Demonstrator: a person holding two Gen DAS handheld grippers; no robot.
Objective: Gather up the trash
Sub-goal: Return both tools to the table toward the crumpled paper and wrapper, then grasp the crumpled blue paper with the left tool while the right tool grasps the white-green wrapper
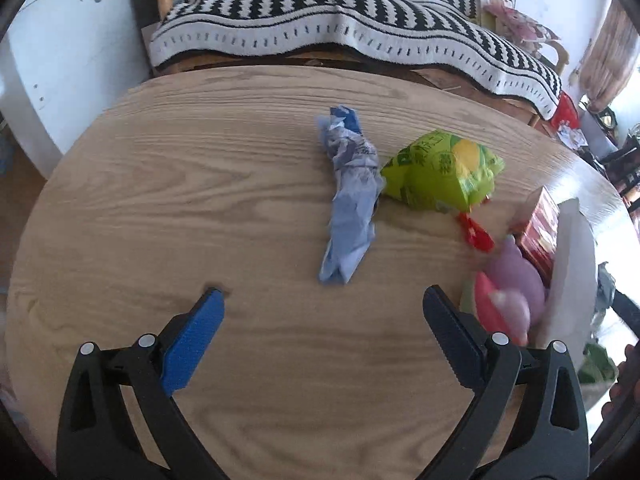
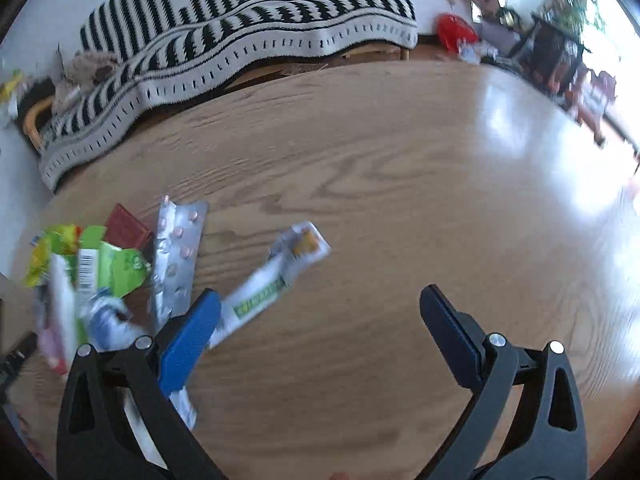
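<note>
In the left wrist view a crumpled blue wrapper lies on the wooden table, with a puffed green bag to its right. My left gripper stands open just short of the blue wrapper, nothing between its fingers. At the right edge sit a red scrap, a pink and purple packet and a red box. In the right wrist view my right gripper is open over the table. A long white and green sachet, a pill blister and green wrappers lie left of it.
A white sheet or board stands at the table's right side in the left wrist view. Behind the table is a sofa with a black and white striped blanket. A white cabinet stands at far left. Sunlight glares on the table's right part.
</note>
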